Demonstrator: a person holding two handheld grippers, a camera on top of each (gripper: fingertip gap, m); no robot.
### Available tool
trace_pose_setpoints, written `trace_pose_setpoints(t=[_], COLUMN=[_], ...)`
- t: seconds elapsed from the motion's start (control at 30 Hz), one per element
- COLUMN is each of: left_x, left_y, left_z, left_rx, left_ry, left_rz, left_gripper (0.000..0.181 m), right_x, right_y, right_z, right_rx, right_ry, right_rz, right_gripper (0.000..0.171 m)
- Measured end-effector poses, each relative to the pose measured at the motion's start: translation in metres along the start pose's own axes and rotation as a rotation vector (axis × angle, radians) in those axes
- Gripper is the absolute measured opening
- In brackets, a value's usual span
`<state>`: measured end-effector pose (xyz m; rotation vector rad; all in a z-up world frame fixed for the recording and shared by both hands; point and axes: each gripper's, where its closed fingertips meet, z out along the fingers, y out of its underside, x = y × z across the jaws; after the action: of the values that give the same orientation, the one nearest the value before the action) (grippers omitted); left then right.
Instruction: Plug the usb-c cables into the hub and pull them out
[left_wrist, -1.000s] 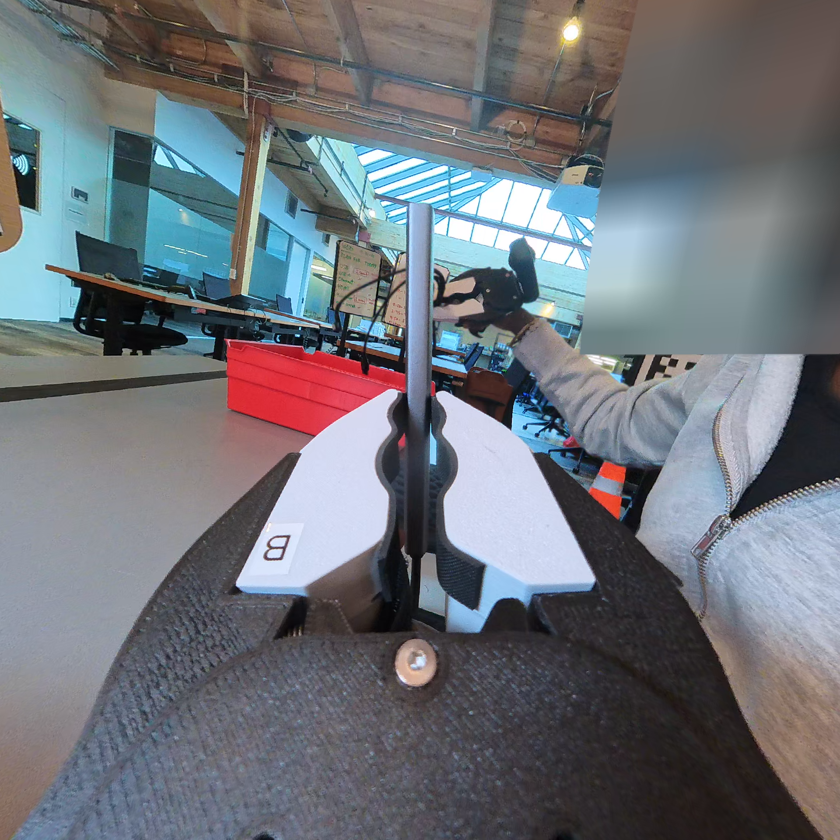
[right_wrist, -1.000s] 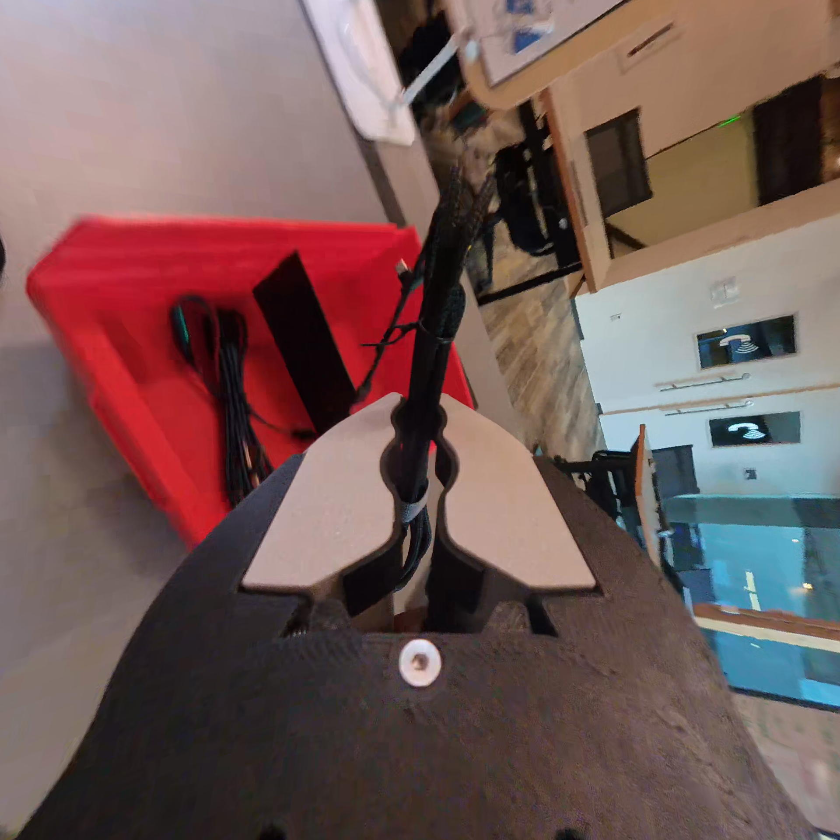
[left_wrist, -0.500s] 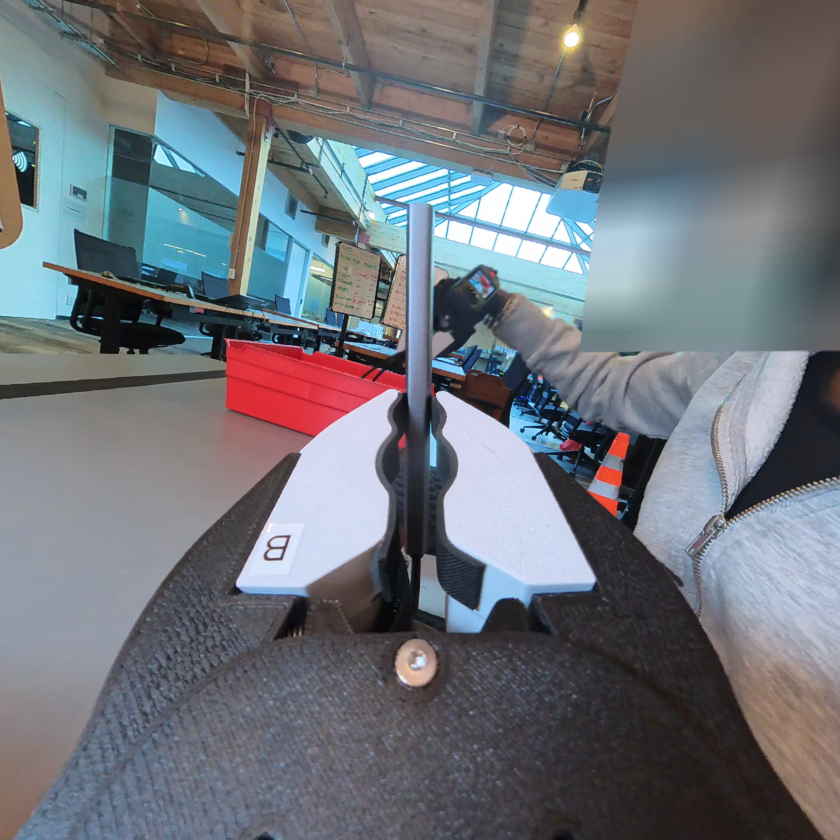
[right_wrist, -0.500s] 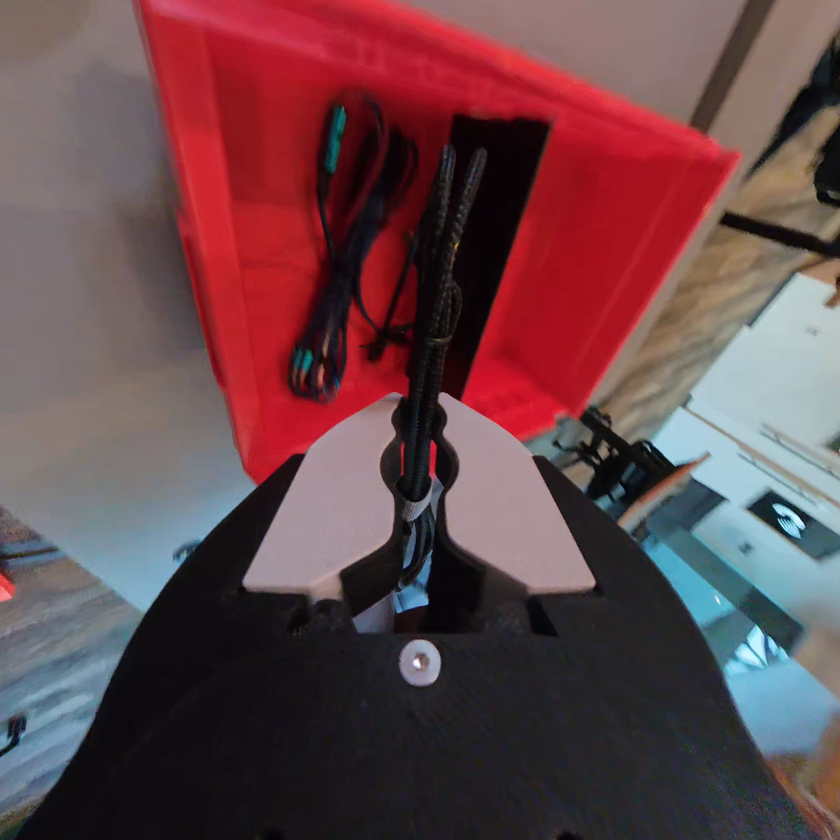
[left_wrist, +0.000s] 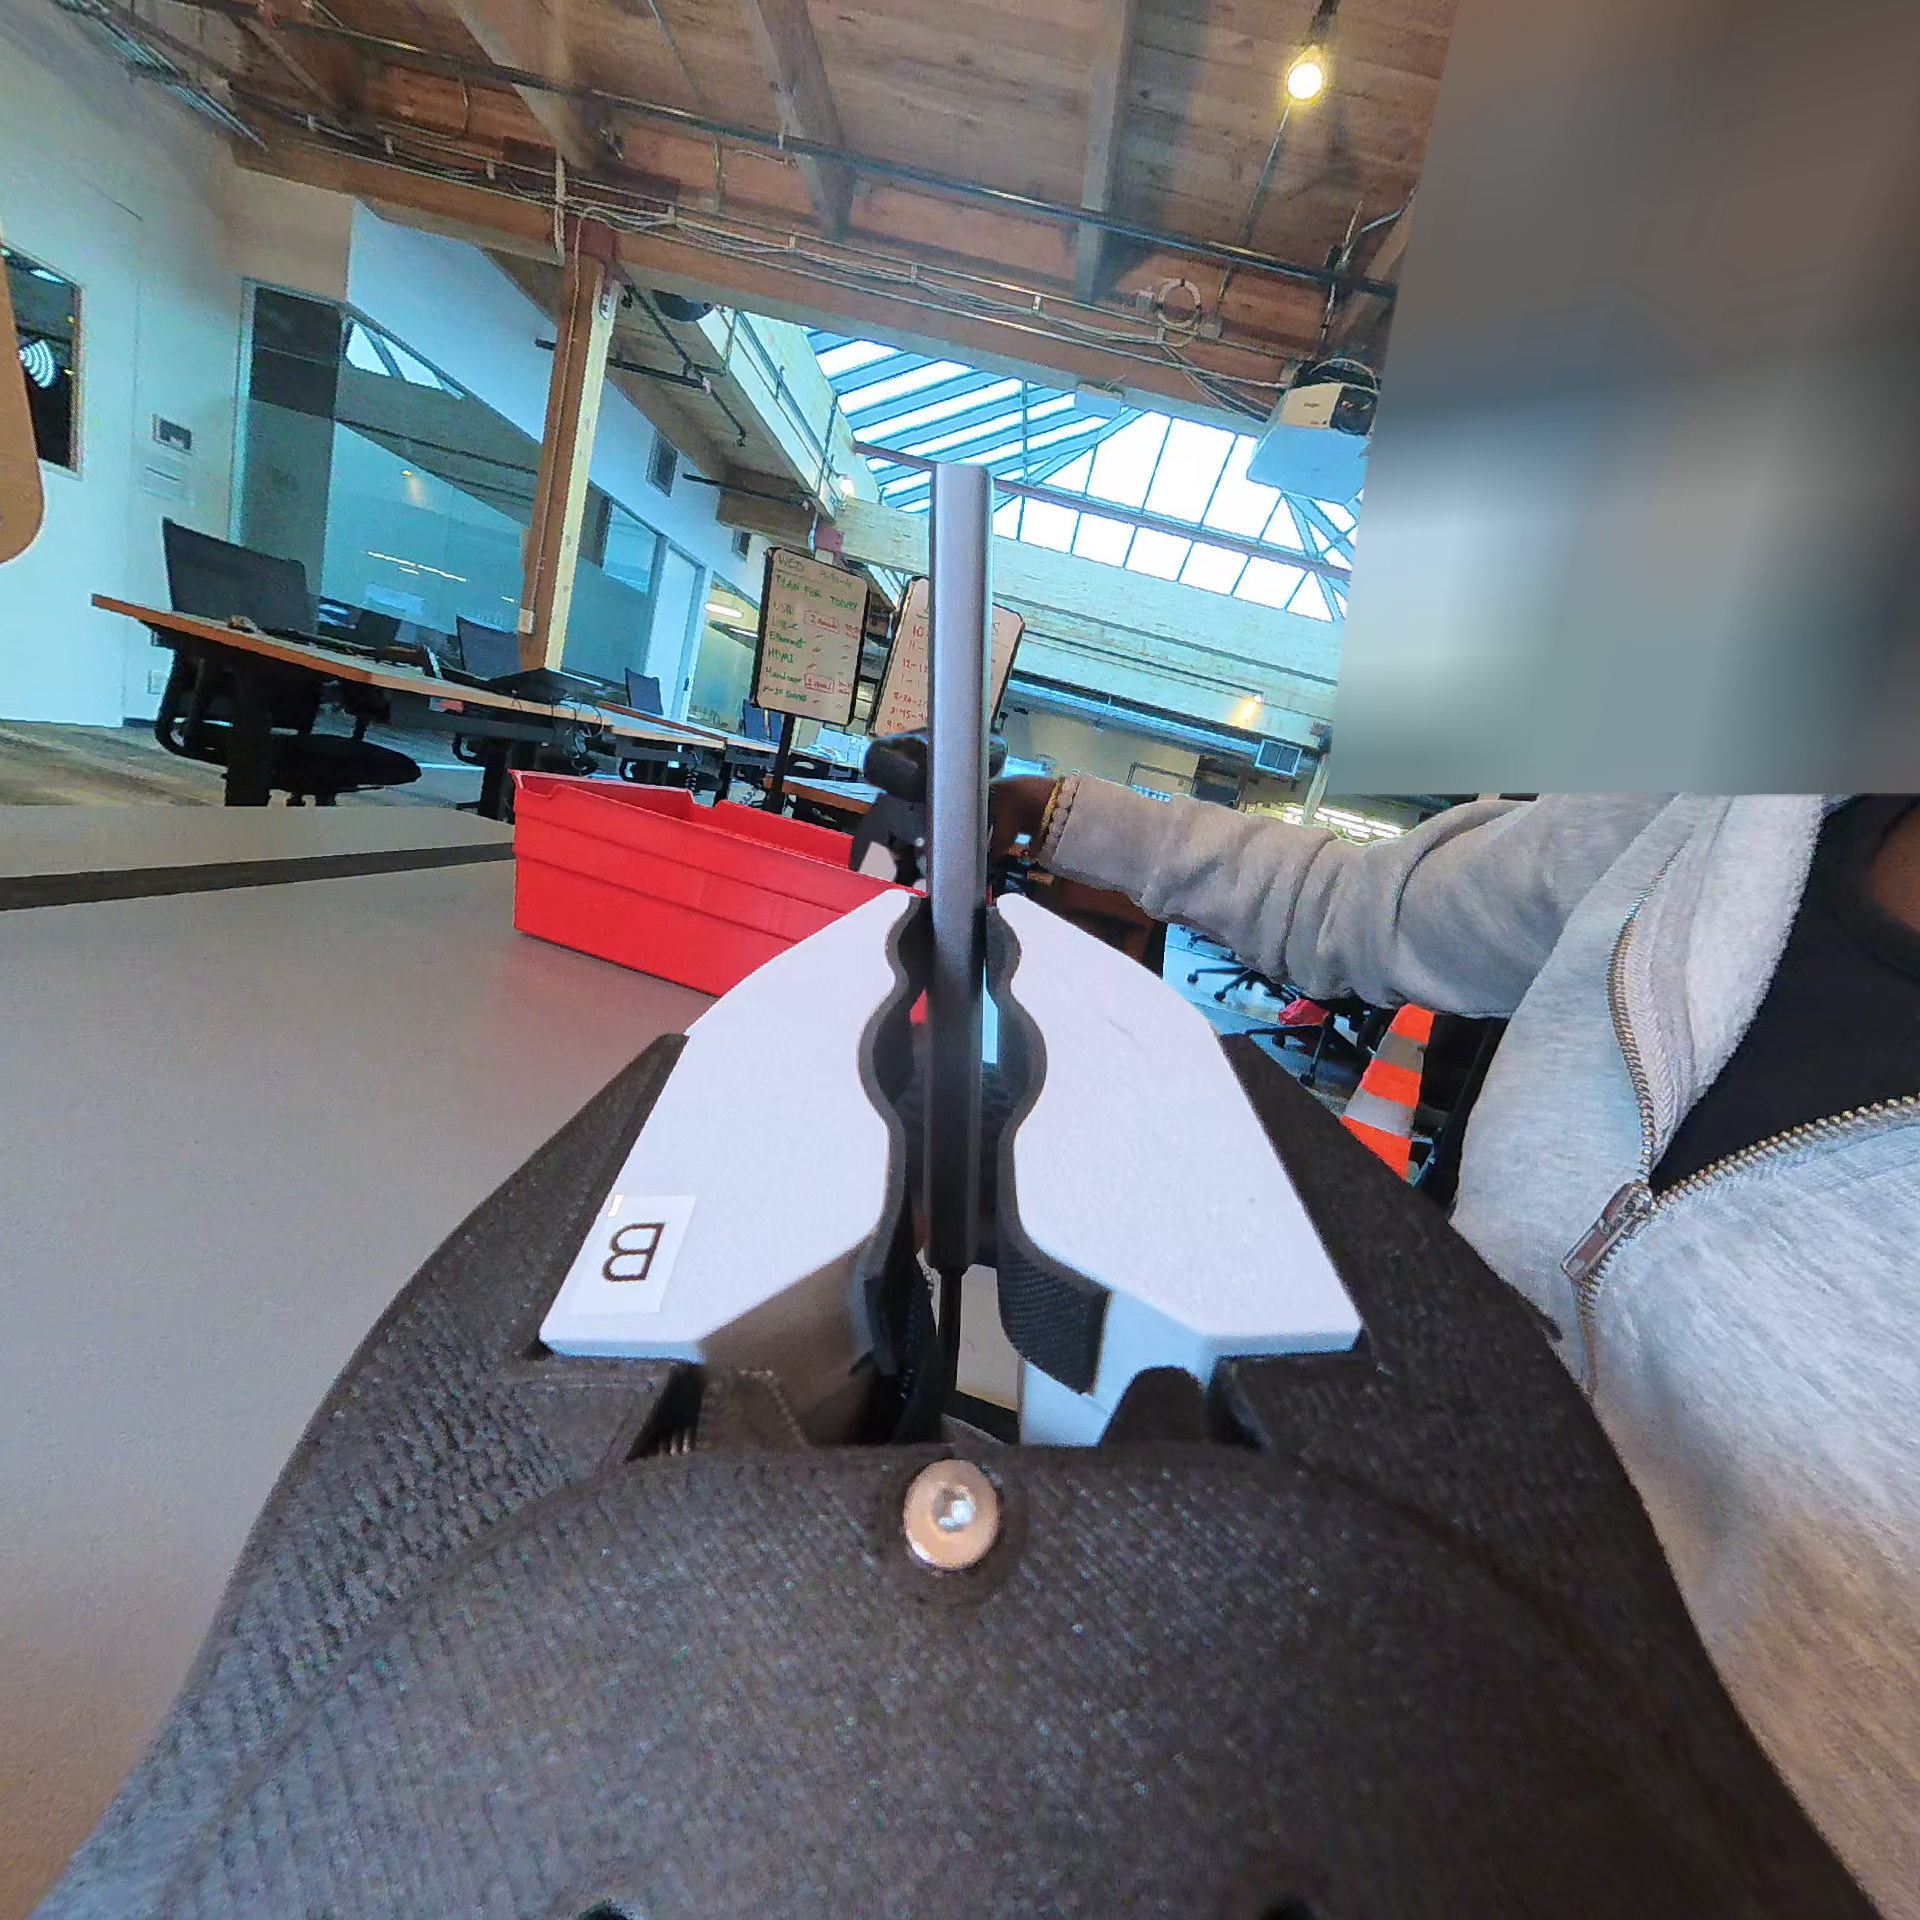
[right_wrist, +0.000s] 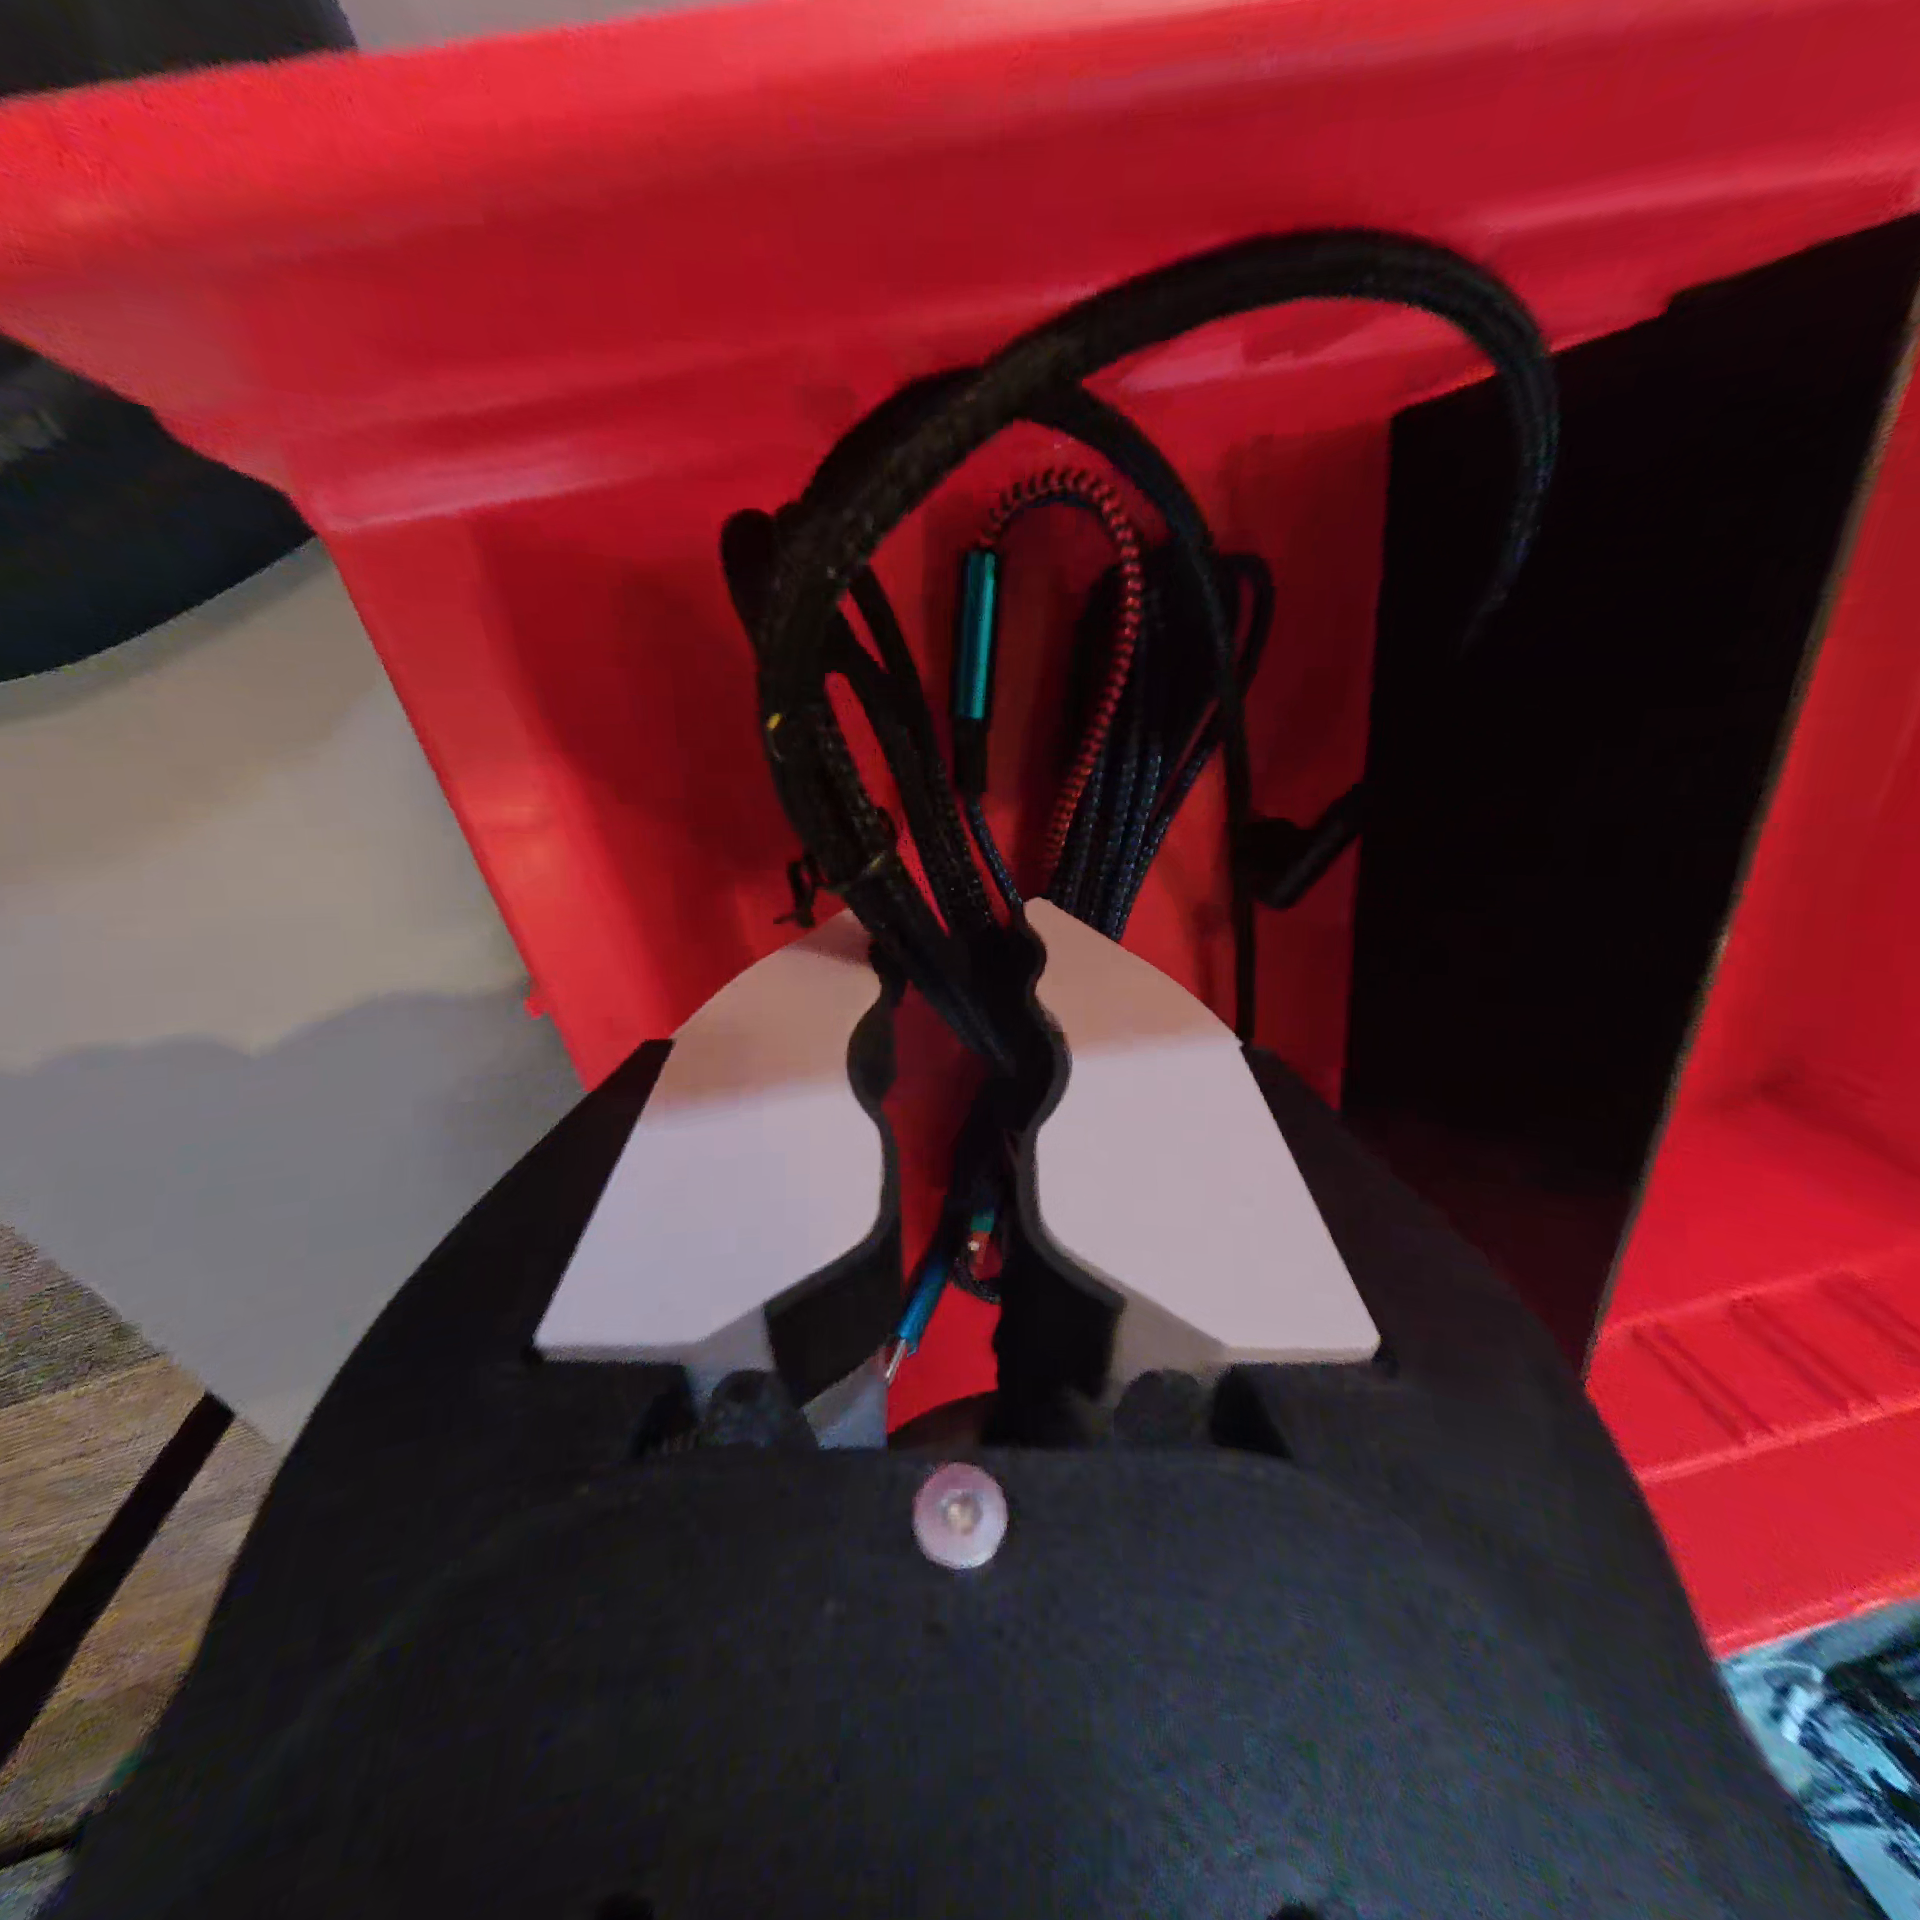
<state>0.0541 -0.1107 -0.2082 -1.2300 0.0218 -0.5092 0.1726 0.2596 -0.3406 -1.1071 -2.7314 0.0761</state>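
My left gripper (left_wrist: 956, 920) is shut on a slim grey hub (left_wrist: 958, 665), held edge-on and upright above the grey table (left_wrist: 260, 1091). My right gripper (right_wrist: 951, 940) hangs low inside the red bin (right_wrist: 623, 260), jaws apart. A black braided cable bundle (right_wrist: 904, 457) runs between its fingers and leans on the right finger (right_wrist: 1122, 997). Red bin floor shows between the bundle and the left finger, and the bundle's loop bends over against the bin. In the left wrist view the right gripper (left_wrist: 899, 790) sits over the bin (left_wrist: 665, 883), partly behind the hub.
The bin also holds a second cable bundle with a teal connector (right_wrist: 977, 634), a red-black braided cable (right_wrist: 1101, 665) and a black box (right_wrist: 1610, 675). A person's grey sleeve (left_wrist: 1299, 894) reaches across to the bin. An orange cone (left_wrist: 1392, 1081) stands beyond the table. The left gripper's tips are roughly 40 cm from the right gripper's.
My right gripper swung down into the red bin with the black bundle, then its jaws parted and the bundle slumped to one side. My left gripper and the hub stayed still.
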Motion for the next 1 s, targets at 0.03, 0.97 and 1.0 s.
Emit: trace_pose_setpoints(t=[0.03,0.97,1.0], left_x=[0.000,0.000,0.000], left_y=[0.000,0.000,0.000], left_z=[0.000,-0.001,0.000], left_rx=[-0.001,0.004,0.003], left_ry=[0.000,-0.002,-0.001], left_rz=[0.002,-0.002,-0.001], left_gripper=[0.011,0.011,0.011], right_x=[-0.001,-0.007,-0.006], right_y=[0.001,-0.050,-0.052], right_z=[0.004,-0.034,-0.043], right_rx=[-0.013,0.374,0.422], right_ry=[0.005,-0.027,-0.049], right_rz=[-0.011,0.302,0.333], right_gripper=[0.019,0.009,0.005])
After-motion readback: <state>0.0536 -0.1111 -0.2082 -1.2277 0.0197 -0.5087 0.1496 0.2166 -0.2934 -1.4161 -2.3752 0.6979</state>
